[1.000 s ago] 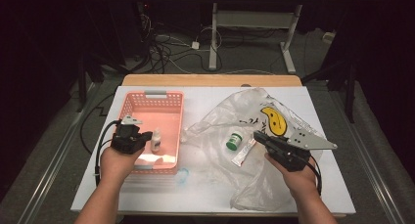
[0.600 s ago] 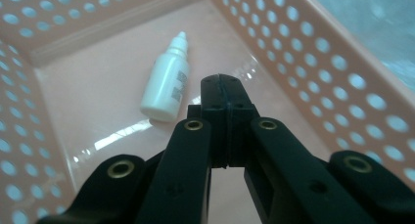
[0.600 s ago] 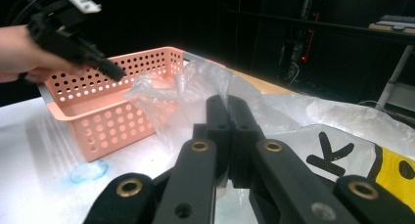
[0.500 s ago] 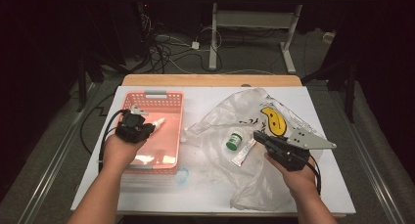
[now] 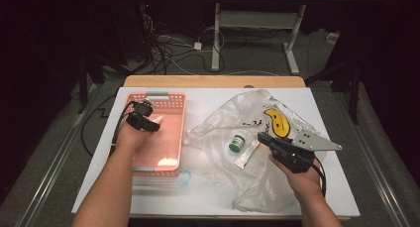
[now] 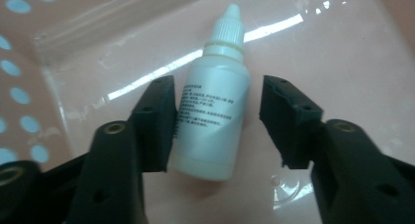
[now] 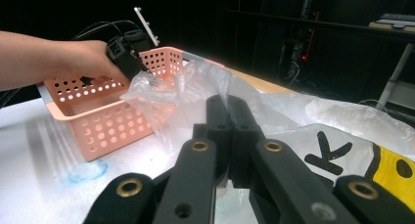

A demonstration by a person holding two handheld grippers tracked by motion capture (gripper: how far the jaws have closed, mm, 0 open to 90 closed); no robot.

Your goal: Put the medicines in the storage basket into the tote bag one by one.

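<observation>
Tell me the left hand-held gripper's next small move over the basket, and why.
Probably lift the left hand-held gripper straight up and clear. Its jaws have just been opening, and the white dropper bottle already lies on the floor of the pink basket, with a gap at one pad.

Dark room, grey floor [image 5: 59,152], tangled cables [image 5: 173,51], white desk frame [image 5: 257,19].

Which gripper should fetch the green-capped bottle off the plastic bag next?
Right. The right gripper sits shut beside the green-capped bottle on the plastic bag. The left gripper, jaws just opening, is over the pink basket around the white dropper bottle.
</observation>
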